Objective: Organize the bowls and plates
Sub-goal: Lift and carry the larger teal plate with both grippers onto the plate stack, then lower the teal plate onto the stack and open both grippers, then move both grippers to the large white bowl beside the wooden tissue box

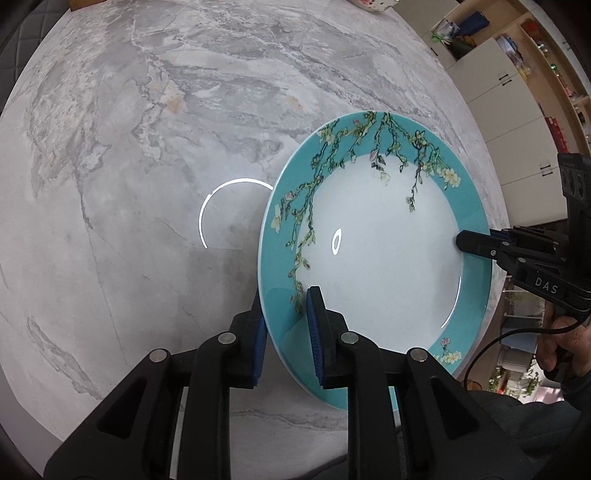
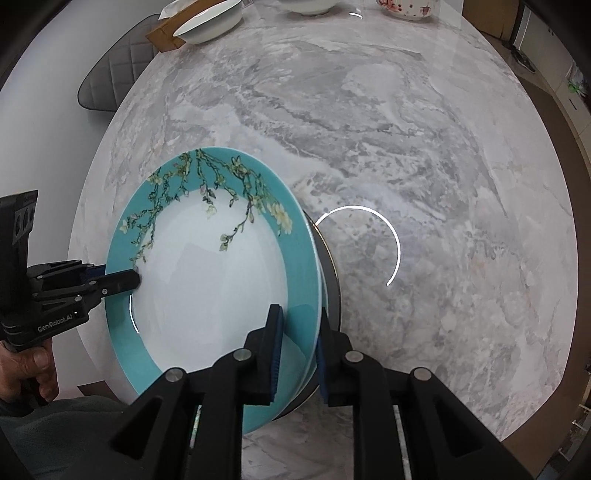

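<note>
Gripping opposite rims, the teal plate point(image 1: 388, 236) is clamped by left gripper point(image 1: 286, 332) and right gripper point(image 2: 299, 350). White bowls point(image 2: 208, 18) are seen only from the right wrist; cupboards point(image 1: 491, 85) only from the left.

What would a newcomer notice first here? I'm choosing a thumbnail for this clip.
The turquoise plate with blossom branches on its rim, near the marble table edge. The left gripper and right gripper pinch its opposite rims. White bowls sit at the far end.
</note>
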`<state>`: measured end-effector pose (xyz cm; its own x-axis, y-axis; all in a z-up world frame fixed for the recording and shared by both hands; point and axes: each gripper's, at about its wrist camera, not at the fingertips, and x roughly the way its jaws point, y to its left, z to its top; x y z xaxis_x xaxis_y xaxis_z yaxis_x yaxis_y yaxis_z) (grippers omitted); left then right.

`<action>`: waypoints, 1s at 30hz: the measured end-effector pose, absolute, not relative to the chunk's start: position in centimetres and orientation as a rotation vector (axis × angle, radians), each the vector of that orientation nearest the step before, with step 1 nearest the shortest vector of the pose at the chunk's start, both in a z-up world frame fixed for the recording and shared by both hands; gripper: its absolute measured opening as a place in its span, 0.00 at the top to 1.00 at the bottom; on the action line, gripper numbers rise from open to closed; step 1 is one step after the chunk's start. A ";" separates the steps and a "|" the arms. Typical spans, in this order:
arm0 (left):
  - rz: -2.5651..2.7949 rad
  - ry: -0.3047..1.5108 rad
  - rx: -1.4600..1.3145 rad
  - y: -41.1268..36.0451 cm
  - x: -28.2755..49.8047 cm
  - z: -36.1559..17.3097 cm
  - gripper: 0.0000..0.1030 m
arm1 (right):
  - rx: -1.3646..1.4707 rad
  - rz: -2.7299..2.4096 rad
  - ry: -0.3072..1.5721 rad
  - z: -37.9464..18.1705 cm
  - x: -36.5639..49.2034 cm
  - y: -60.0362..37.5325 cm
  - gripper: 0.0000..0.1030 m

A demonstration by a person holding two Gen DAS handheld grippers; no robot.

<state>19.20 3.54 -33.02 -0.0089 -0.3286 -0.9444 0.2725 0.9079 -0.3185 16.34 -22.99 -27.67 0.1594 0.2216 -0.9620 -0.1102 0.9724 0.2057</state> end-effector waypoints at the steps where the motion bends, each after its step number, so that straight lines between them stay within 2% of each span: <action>1: -0.475 1.506 -0.043 3.5 19.2 -33.1 0.83 | 0.088 0.233 1.392 -27.6 16.3 -22.9 0.81; 7: -0.481 1.512 -0.034 3.2 19.4 -33.1 0.79 | 0.016 0.184 1.395 -27.5 16.3 -22.2 0.77; 14: -0.488 1.519 -0.031 3.0 19.8 -33.3 0.79 | 0.016 0.163 1.392 -27.4 16.4 -21.9 0.76; 15: -0.487 1.520 -0.038 3.2 19.8 -33.2 0.79 | 0.022 0.161 1.392 -27.3 16.5 -22.0 0.75; 16: -0.484 1.521 -0.040 3.5 19.7 -33.1 0.78 | 0.033 0.162 1.386 -27.1 16.4 -22.2 0.68; 17: -0.482 1.522 -0.045 3.7 19.7 -33.0 0.74 | 0.042 0.156 1.378 -26.8 16.4 -22.5 0.63; 18: -0.480 1.526 -0.053 3.9 19.7 -32.9 0.62 | 0.053 0.152 1.368 -26.4 16.3 -22.8 0.54; 20: -0.474 1.522 -0.091 5.0 19.6 -32.2 0.41 | 0.079 0.143 1.336 -25.3 16.0 -23.6 0.49; 23: -0.454 1.502 -0.192 7.3 20.7 -30.6 0.39 | 0.128 0.135 1.275 -23.0 16.6 -25.0 0.37; 25: -0.421 1.477 -0.286 9.4 22.7 -29.4 0.31 | 0.194 0.162 1.231 -21.4 18.2 -25.6 0.24; 27: -0.380 1.420 -0.344 11.4 25.6 -28.0 0.26 | 0.266 0.223 1.204 -19.7 21.3 -25.9 0.19; 30: -0.322 1.348 -0.364 13.8 31.2 -26.0 0.24 | 0.319 0.310 1.146 -17.7 26.9 -24.5 0.17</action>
